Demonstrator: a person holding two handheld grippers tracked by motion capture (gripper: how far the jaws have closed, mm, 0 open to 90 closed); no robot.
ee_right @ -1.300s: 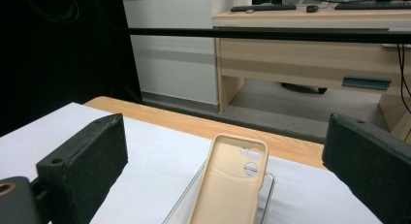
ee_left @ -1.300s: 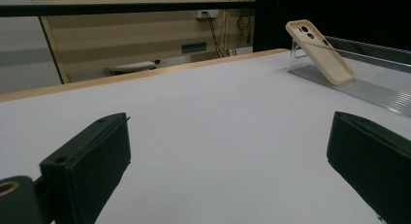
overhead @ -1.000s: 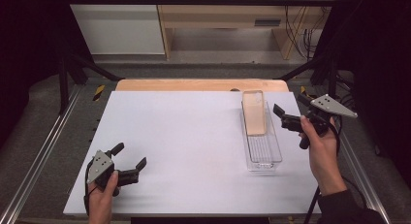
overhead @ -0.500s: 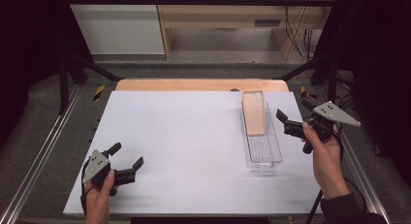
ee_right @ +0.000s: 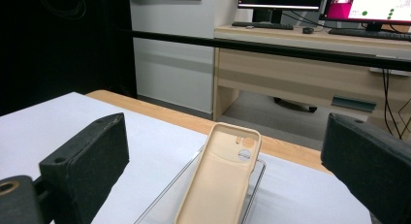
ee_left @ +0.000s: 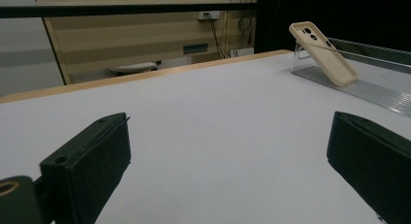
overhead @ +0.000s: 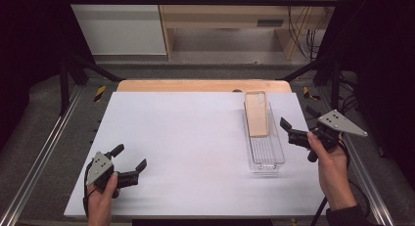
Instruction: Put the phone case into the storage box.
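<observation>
Both hands have drawn back a little, so the left gripper (overhead: 128,163) and right gripper (overhead: 295,124) hover wide open and empty, and a careless right-side reach could tip the beige phone case (overhead: 257,113) propped in the clear tray (overhead: 265,160).

Wooden desk (ee_right: 310,59) beyond table; monitors (ee_right: 368,6) on it
</observation>
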